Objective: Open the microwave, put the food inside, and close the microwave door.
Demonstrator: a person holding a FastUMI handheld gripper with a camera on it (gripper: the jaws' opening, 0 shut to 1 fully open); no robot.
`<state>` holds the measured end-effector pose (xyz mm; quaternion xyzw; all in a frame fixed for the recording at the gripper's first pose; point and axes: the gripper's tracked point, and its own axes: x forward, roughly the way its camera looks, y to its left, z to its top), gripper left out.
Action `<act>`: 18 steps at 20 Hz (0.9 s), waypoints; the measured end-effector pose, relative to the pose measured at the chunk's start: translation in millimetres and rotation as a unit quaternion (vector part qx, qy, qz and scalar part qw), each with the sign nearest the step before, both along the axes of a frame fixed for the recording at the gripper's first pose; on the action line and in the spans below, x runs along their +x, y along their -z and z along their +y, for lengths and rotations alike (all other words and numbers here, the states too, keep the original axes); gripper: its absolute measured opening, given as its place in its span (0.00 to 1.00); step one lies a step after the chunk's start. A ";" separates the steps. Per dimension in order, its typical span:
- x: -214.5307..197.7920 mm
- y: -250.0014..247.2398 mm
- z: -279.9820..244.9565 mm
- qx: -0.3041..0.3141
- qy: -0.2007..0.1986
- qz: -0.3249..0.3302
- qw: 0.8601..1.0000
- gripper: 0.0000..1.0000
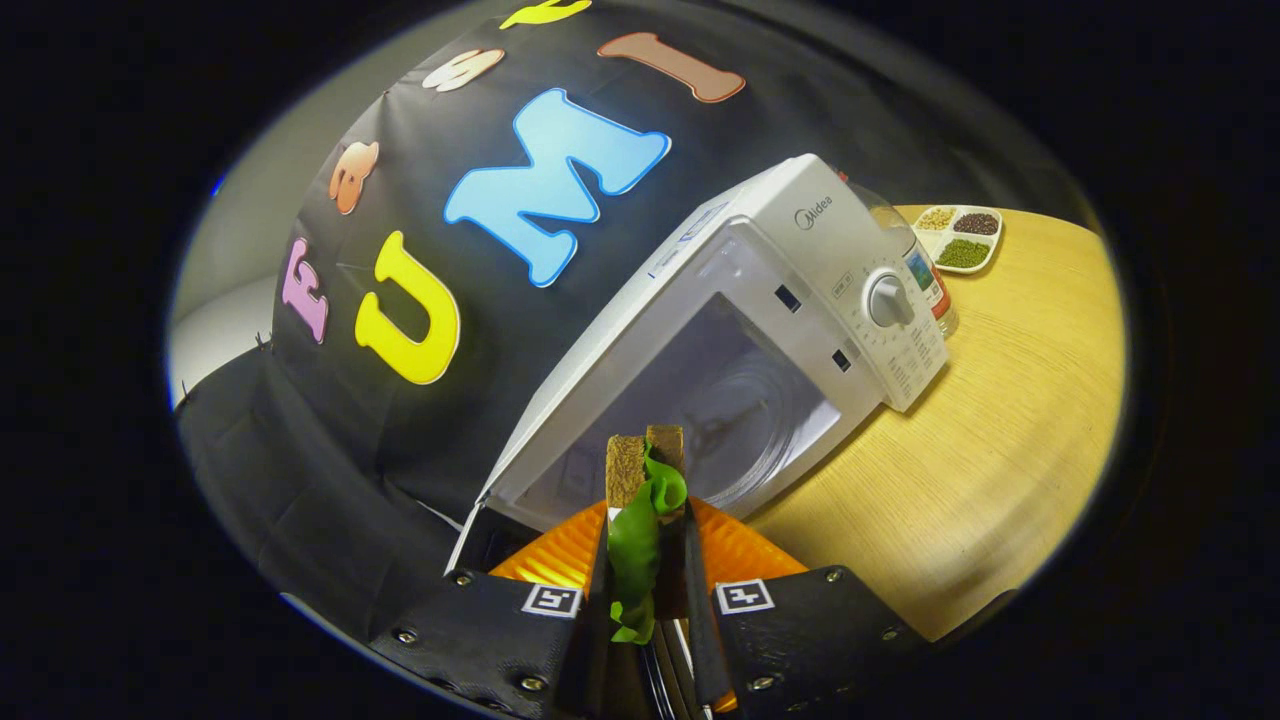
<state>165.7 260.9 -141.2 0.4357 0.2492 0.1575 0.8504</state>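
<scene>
Now the gripper (pixel 645 560) clamps a sandwich (pixel 640 500) (lettuce hanging out) before the open microwave (pixel 800 300).

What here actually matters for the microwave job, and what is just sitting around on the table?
Part of the job:
- sandwich, clamped between the fingers of the gripper
- microwave, door already open, just ahead of the fingers
- glass turntable inside it

Just lying about:
- divided dish of beans and grains, beyond the microwave
- jar behind the microwave
- wooden table
</scene>
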 end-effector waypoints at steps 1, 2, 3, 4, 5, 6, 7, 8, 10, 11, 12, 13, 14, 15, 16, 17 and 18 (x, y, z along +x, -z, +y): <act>8.2 6.3 1.6 0.000 0.007 0.004 1.000 0.34; 16.2 12.2 2.9 0.003 0.013 0.009 1.000 0.34; 24.0 16.4 5.1 0.008 0.019 0.012 1.000 0.34; 31.5 19.9 7.3 0.015 0.024 0.013 1.000 0.34; 38.6 22.7 9.7 0.022 0.029 0.012 0.999 0.34; 46.2 26.5 12.5 0.027 0.035 0.013 0.999 0.34; 53.7 33.0 15.4 0.027 0.039 0.016 0.999 0.34; 60.0 39.1 19.0 0.025 0.042 0.020 0.999 0.34; 71.9 47.1 25.4 0.029 0.047 0.024 0.998 0.34; 77.4 49.8 28.1 0.032 0.048 0.024 0.998 0.34; 82.7 52.5 31.4 0.032 0.048 0.024 0.998 0.34; 86.5 55.8 34.1 0.030 0.047 0.023 0.998 0.34; 90.4 58.3 35.6 0.027 0.047 0.022 0.998 0.34; 93.6 61.2 35.9 0.020 0.049 0.022 0.998 0.34; 95.9 65.8 35.1 0.009 0.050 0.021 0.998 0.34; 97.3 71.6 35.2 -0.005 0.051 0.022 0.998 0.34; 98.0 78.3 34.5 -0.020 0.050 0.024 0.998 0.37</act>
